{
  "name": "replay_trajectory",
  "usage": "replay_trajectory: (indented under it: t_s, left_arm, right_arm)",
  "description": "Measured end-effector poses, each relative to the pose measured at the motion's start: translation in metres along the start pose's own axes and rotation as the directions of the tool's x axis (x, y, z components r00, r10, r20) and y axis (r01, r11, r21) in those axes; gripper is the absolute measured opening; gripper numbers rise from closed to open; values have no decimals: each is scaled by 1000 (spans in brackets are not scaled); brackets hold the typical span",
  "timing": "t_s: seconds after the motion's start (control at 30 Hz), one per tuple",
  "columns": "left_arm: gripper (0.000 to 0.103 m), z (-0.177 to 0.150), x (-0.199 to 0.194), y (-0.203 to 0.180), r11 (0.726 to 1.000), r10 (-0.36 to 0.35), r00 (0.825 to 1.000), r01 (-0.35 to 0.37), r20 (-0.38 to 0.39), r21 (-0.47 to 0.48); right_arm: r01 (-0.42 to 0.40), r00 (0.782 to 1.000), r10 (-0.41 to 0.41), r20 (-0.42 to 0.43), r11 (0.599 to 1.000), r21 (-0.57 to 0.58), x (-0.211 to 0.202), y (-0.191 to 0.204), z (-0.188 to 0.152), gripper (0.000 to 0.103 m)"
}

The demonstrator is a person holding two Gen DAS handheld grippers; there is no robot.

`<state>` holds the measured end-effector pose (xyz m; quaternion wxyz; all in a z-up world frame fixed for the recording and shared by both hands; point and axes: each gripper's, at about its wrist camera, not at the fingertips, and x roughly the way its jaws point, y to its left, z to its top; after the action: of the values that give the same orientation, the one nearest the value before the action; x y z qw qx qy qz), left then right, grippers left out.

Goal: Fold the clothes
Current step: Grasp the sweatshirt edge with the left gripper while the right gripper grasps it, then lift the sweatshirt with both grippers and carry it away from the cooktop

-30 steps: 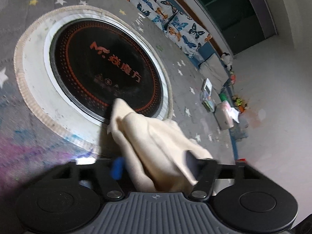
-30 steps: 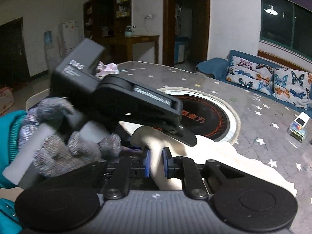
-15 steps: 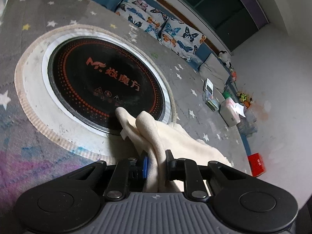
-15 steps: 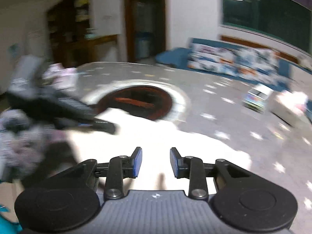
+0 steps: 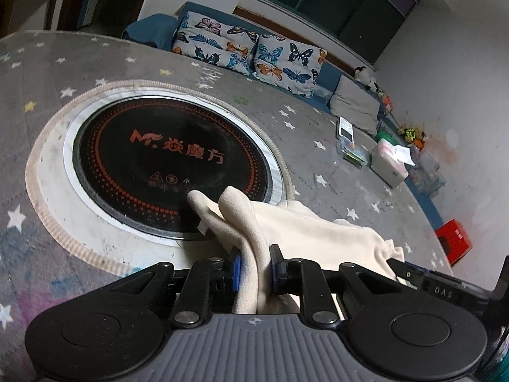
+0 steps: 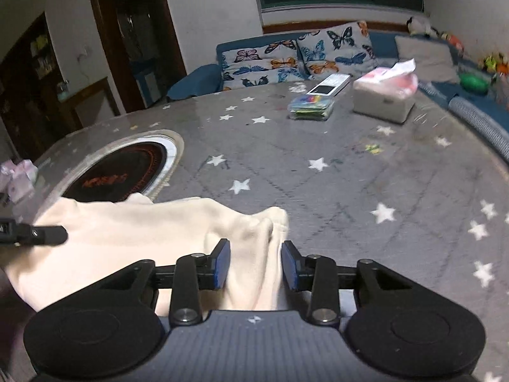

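Grey star-printed table cover [image 6: 366,172], quilted. Round black glass hob [image 5: 171,165], inset, orange-lettered. Cream fleece garment [image 5: 305,232], crumpled, overlapping hob's near rim. Left gripper [image 5: 254,270]: clamped on garment fold. Right gripper [image 6: 254,264]: jaws moderately parted, astride garment's bunched end farthest from hob.

Cream garment [image 5: 305,232] lies crumpled on the table, one bunched end raised.

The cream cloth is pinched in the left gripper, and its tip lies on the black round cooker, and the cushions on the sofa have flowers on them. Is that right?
Not quite. The cushions have butterflies on them, not flowers; the left wrist view shows this clearly. The rest holds: the left gripper pinches the cream cloth, and its tip lies on the black round cooker.
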<state>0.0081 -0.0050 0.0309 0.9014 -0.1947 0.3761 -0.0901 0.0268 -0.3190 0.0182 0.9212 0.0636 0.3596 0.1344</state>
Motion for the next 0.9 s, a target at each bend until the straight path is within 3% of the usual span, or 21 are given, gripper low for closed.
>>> replay_trajectory:
  t_s: [0.03,0.1,0.33,0.67,0.9]
  left_arm:
    - [19,1,0,-2,1000,4,1000,-4,2,12]
    - [18,3,-1,-9,999,9,1000,-9,9,38]
    - [17,17,-1,-40,991,-9,999,3,42,135]
    - [16,31,46,-124,954,-86,996,79,14,288]
    - [16,29,93,-184,918,-130,991,134,-36,374]
  right_arm:
    - [-18,1000,18,1,1000,5,1,1,-1,19]
    - [-36,999,36,16,999,10,-3,2,-1,12]
    - [-39,994,36,105,999,27,-33,-7,1,9]
    - [156,970,-162,182,987,49,-72,-58,22,6]
    - [306,932,-313,182,950,64,-78,-98,36,6]
